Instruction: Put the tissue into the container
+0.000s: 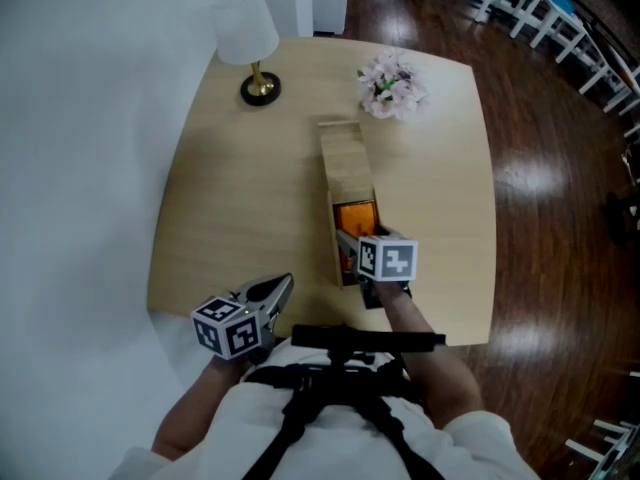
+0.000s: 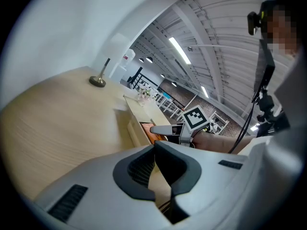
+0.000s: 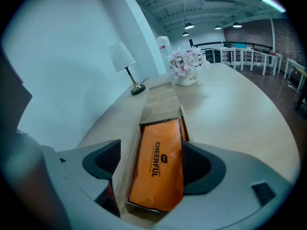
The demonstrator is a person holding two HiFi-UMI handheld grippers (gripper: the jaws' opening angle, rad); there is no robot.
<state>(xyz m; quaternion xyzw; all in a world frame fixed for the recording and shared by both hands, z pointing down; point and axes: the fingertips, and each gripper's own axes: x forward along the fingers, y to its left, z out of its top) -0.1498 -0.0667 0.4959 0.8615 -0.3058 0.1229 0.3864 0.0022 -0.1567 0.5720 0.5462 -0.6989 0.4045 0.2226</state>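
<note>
Two grippers over the table (image 1: 240,198), head view first: my left gripper (image 1: 275,290) hangs at the near edge, my right gripper (image 1: 352,253) sits over the wooden container's (image 1: 345,163) near end, with lamp (image 1: 247,38) and flowers (image 1: 392,86) beyond. Left gripper view: jaws pressed together, nothing in them. Right gripper view: jaws spread wide, straddling the orange tissue pack (image 3: 158,166), which lies inside the container.

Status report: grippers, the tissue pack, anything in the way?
Left gripper shut, empty, at near edge of table. Right gripper open, jaws straddling orange tissue pack lying inside long light-wood box. Nothing in the way.
</note>
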